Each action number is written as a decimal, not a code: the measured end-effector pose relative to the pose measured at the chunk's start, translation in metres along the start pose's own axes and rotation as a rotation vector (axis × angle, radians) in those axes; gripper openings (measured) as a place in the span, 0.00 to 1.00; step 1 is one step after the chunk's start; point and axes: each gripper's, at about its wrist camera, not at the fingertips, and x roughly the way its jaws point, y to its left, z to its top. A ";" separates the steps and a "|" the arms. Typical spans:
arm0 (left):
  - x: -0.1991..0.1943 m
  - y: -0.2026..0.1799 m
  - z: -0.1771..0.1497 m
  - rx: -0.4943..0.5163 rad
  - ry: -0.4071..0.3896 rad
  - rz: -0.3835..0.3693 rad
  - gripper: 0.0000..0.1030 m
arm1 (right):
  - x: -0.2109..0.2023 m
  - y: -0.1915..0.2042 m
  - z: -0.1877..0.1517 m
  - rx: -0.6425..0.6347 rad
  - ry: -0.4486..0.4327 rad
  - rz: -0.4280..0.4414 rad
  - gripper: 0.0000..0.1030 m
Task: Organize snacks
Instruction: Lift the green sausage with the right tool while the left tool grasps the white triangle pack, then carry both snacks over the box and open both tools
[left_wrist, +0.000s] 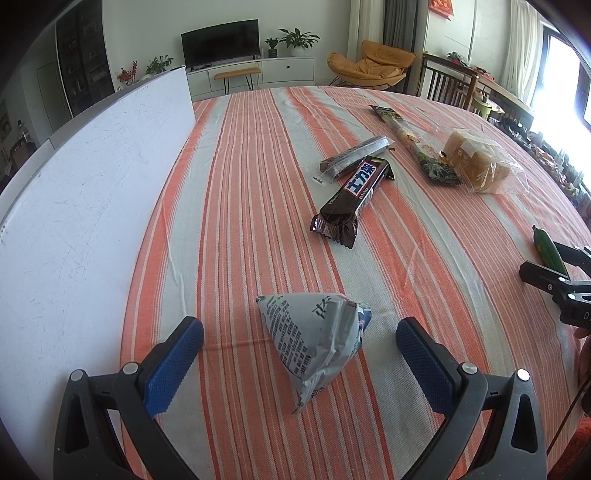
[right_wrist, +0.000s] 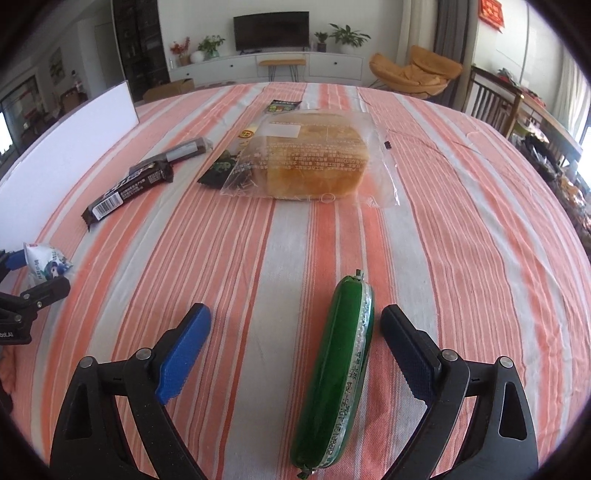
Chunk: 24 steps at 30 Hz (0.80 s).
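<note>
On the striped cloth (left_wrist: 258, 184), left tongs (left_wrist: 300, 341) gape around a grey packet (left_wrist: 314, 339); right tongs (right_wrist: 295, 332) gape around a green sausage (right_wrist: 338, 369).

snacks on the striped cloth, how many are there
6: triangular pack in the left gripper, green sausage in the right gripper, chocolate bar, grey bar, long green pack, bread.

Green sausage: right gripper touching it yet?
Apart. The right wrist view shows striped cloth on both sides of the green sausage, between it and each open finger of the right gripper; the gap on the right is narrow.
</note>
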 end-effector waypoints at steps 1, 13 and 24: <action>0.000 0.000 0.000 0.000 0.000 0.000 1.00 | -0.002 0.000 -0.003 0.004 0.000 -0.002 0.93; -0.010 -0.003 0.006 0.030 0.099 -0.080 0.73 | -0.001 -0.015 0.022 0.056 0.308 0.032 0.89; -0.059 0.007 0.001 -0.053 0.013 -0.234 0.34 | -0.025 -0.029 0.012 0.250 0.291 0.020 0.23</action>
